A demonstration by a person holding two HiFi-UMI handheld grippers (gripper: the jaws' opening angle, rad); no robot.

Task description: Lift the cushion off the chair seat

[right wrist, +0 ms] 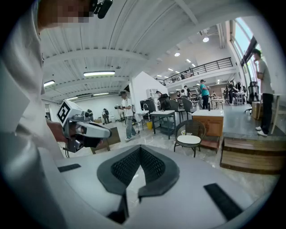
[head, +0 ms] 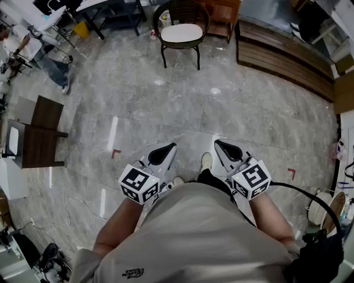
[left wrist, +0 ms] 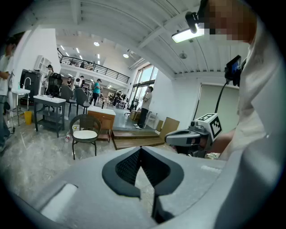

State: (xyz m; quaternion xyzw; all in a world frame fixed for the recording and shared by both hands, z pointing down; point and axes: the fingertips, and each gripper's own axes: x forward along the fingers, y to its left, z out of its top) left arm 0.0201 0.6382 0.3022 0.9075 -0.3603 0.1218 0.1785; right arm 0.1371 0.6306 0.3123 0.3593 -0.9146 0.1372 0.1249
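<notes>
A dark wicker chair [head: 182, 12] with a white cushion [head: 181, 32] on its seat stands far off across the marble floor. Both gripper views show it small and distant: the chair [left wrist: 85, 125] with its cushion [left wrist: 85, 134], and the chair [right wrist: 191, 129] with its cushion [right wrist: 189, 139]. My left gripper [head: 168, 148] and right gripper [head: 219, 143] are held side by side close to the person's body, pointing toward the chair. Both are shut with nothing between the jaws, their dark tips meeting in each gripper view: the left gripper [left wrist: 141, 148] and the right gripper [right wrist: 140, 149].
A low wooden platform [head: 282, 58] and a wooden cabinet [head: 222, 12] stand to the right of the chair. A dark side table [head: 41, 132] is at the left. A person [head: 38, 52] works at the far left. Red tape corners [head: 115, 153] mark the floor.
</notes>
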